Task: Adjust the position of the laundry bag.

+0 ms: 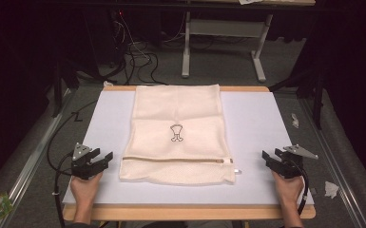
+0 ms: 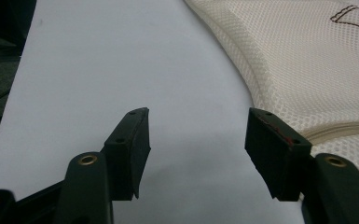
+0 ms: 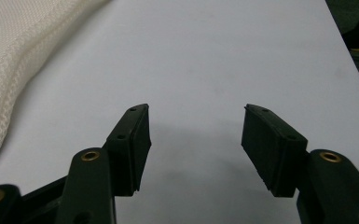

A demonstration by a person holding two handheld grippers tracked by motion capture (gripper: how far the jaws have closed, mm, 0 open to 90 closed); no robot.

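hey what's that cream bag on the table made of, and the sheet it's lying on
The bag looks like soft woven mesh fabric, matte; the left gripper view shows its fine honeycomb holes. The sheet looks like smooth, matte white board or foam; which one is unclear.

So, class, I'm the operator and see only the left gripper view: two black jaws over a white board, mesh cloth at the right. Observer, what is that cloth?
Observer: A cream mesh bag lying flat in the middle of the white board, with a small dark drawing on it.
Operator: Is it closed?
Observer: A zip runs across near the person's end, its pull at the right end; closed or not, I cannot tell.
Operator: Where is the other gripper?
Observer: The right gripper rests on the board right of the bag, jaws open, holding nothing, apart from the bag.
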